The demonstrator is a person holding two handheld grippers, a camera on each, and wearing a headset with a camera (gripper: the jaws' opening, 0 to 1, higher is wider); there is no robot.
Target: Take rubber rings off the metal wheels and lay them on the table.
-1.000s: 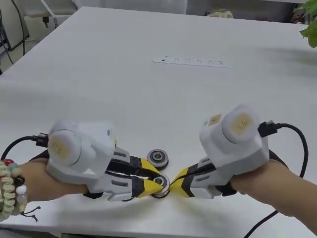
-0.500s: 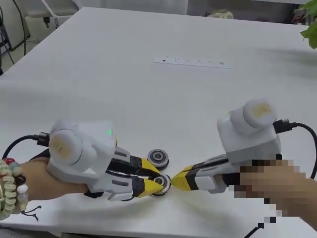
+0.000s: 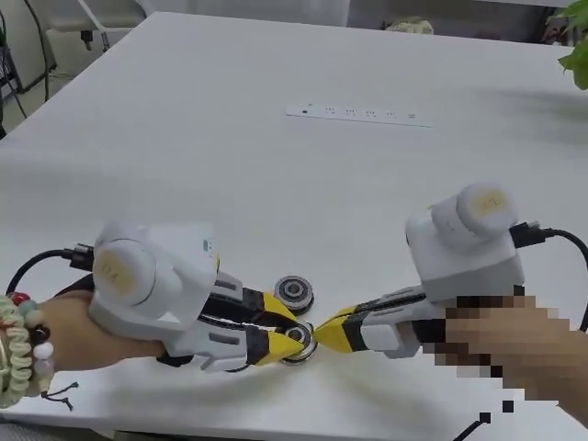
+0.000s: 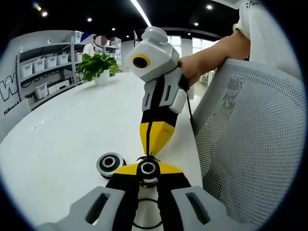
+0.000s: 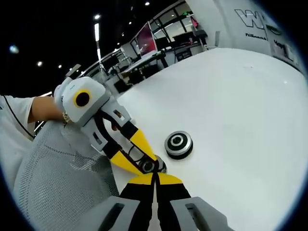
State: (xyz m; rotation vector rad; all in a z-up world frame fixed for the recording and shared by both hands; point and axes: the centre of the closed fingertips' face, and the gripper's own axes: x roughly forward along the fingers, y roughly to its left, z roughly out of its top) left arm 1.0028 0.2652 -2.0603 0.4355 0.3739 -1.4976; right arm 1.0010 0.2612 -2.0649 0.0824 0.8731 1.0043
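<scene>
A small metal wheel (image 3: 299, 337) sits near the table's front edge, and my left gripper (image 3: 292, 333) is shut on it from the left. In the left gripper view the yellow tips clamp that wheel (image 4: 147, 169) on both sides. My right gripper (image 3: 319, 336) comes in from the right with its jaws shut, tip against the wheel's rim. There a thin black rubber ring (image 4: 143, 158) shows pinched at its tip. In the right gripper view my right gripper (image 5: 155, 175) meets the held wheel (image 5: 148, 166). A second wheel (image 3: 294, 291) with its black ring lies just behind.
A white power strip (image 3: 358, 115) lies flush in the table (image 3: 276, 184) farther back. A grey mesh chair (image 4: 250, 134) stands close behind the front edge. A potted plant (image 4: 98, 65) is on the far side. Cables trail from both grippers.
The right gripper's body has swung out to the right and rolled over while its tip stayed at the wheel. The left gripper and both wheels have held still.
</scene>
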